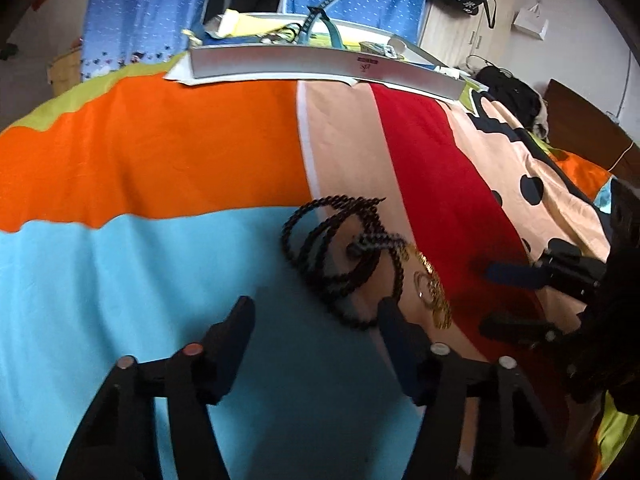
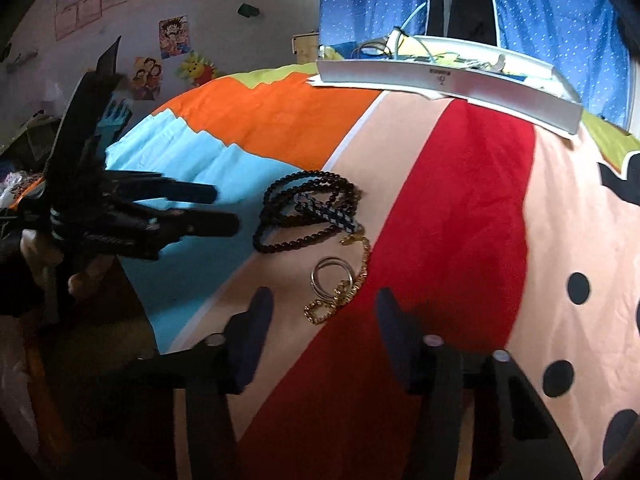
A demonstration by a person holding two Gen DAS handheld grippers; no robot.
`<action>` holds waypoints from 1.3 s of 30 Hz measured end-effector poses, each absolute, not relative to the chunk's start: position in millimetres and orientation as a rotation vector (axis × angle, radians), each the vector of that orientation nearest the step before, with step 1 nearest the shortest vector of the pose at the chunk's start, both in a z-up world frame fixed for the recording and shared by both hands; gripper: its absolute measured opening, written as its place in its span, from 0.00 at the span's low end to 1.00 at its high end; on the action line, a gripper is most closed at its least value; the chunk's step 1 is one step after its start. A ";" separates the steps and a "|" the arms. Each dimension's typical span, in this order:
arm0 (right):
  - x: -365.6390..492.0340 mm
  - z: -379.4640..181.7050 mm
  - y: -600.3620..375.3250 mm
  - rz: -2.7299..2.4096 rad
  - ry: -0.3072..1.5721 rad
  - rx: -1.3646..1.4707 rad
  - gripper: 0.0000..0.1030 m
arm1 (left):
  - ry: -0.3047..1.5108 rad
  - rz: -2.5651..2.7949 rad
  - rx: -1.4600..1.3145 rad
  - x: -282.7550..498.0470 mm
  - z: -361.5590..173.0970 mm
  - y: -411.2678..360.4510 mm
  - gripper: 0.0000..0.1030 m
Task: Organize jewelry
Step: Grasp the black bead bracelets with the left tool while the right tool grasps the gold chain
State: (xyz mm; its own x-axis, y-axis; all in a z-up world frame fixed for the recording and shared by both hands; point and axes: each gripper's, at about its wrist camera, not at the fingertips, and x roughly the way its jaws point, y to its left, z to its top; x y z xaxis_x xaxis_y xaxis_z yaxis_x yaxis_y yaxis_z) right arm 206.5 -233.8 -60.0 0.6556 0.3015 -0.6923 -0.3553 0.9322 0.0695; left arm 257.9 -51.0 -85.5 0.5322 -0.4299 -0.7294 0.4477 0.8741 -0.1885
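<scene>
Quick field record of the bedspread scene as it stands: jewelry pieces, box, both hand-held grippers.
surface: patchwork bedspread
black bead necklace: coiled loosely
gold chain: beside the beads
silver rings: on the chain
white box: far edge, cluttered
left hand-held gripper: open, empty, near the beads
right hand-held gripper: open, empty, near the chain

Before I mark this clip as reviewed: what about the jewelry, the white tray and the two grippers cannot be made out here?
- White tray contents: both views, its front wall hides most of them.
- Gold chain: left wrist view, blurred, and the left gripper finger covers its near end.
- Silver rings: count unclear, overlapping, small.
- Right gripper: whether it touches the chain is unclear.
</scene>
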 end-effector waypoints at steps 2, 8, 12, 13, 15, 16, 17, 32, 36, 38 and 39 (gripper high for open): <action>211.2 -64.7 -231.9 0.389 0.789 -0.062 0.35 | 0.891 -0.537 0.014 266.1 -90.4 -55.7 0.51; 223.3 -82.8 -227.5 0.372 0.857 -0.059 0.20 | 0.940 -0.500 0.002 280.6 -102.4 -67.6 0.48; 229.0 -90.2 -223.6 0.356 0.893 -0.056 0.17 | 0.940 -0.469 0.014 278.4 -105.6 -72.7 0.46; 230.5 -91.8 -221.9 0.353 0.905 -0.056 0.16 | 0.940 -0.460 0.017 278.9 -105.7 -73.2 0.42; 231.2 -92.0 -219.8 0.352 0.915 -0.043 0.09 | 0.943 -0.432 0.025 278.8 -106.2 -73.6 0.29; 231.1 -91.8 -219.1 0.350 0.919 -0.036 0.08 | 0.947 -0.423 0.024 280.3 -106.3 -73.7 0.19; 230.9 -91.5 -218.5 0.345 0.921 -0.033 0.05 | 0.955 -0.415 0.018 281.0 -106.7 -72.4 0.14; 189.3 -62.5 -233.1 0.355 0.844 0.063 0.02 | 0.965 -0.429 -0.037 231.1 -84.0 -56.3 0.06; 186.8 -49.6 -241.0 0.352 0.809 0.076 0.02 | 0.957 -0.427 -0.041 221.0 -72.0 -53.7 0.06; 186.3 -41.6 -244.9 0.350 0.788 0.090 0.02 | 0.938 -0.426 -0.028 216.6 -59.8 -51.7 0.06; 185.8 -36.3 -246.9 0.351 0.774 0.098 0.02 | 0.930 -0.429 -0.024 216.8 -54.2 -54.2 0.06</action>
